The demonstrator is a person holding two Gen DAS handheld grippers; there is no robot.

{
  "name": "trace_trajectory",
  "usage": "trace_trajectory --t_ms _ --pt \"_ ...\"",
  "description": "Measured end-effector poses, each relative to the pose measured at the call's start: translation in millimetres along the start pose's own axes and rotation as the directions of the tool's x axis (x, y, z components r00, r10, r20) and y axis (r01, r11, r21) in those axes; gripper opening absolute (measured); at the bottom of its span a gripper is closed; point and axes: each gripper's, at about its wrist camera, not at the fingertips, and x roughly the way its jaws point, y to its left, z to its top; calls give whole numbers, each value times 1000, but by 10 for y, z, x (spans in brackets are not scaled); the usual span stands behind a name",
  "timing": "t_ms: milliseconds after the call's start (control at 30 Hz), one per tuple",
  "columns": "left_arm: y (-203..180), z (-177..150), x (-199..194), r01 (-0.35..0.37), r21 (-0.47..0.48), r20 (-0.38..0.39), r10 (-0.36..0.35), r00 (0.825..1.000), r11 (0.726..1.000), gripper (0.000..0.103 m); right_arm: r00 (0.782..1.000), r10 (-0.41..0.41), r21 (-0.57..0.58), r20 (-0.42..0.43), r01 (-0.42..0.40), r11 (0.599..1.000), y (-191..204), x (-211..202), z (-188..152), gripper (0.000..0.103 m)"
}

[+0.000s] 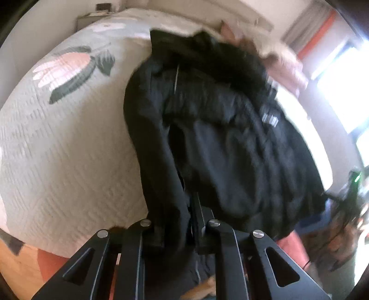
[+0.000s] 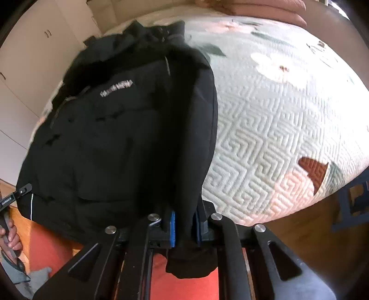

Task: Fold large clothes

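Both claws, left [image 1: 177, 230] and right [image 2: 184, 227], clamp black jacket [image 2: 120, 143].

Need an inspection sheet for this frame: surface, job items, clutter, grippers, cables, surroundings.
Surface: bed with a pale quilted cover, floral print.
Job's things: black jacket lying on the bed, its near edge lifted off the bed edge; light lettering on the chest.
Clutter: pink pillow at the far end of the bed.
Grippers: left gripper shut on the jacket's hem; right gripper shut on the jacket, blue fingers pinching a fold.
Cables: nothing seen.
Surroundings: wooden floor, red rug, cream wardrobe doors, bright window.
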Motion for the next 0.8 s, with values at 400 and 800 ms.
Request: trace_trajectory --t_ms 400,800 --pt "-154 632 -499 198 -31 201 -188 961 980 16 958 246 77 149 -259 963 -59 -685 596 16" --pt "-40 1798 -569 267 -39 369 -234 899 963 16 849 369 124 378 -441 889 -105 -671 1703 16"
